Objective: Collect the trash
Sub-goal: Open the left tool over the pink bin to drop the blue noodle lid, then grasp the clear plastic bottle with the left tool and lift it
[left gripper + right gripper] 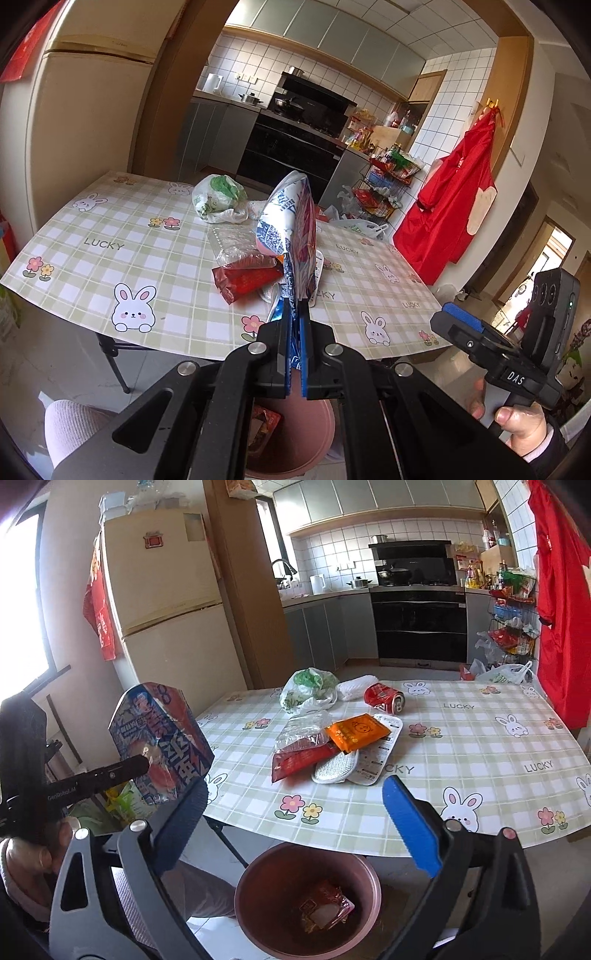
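Two grippers: left gripper (294, 314) clamps crumpled blue-white snack wrapper (291, 229); right gripper (295, 805) wide, empty

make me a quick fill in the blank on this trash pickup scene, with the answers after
1. The left gripper is shut on a blue and white ____.
2. The right gripper is ____, with nothing between its pads.
3. The pink bin below the table edge already holds a ____ wrapper.
4. The red can lies on its ____.

Answers: packet; open; crumpled; side
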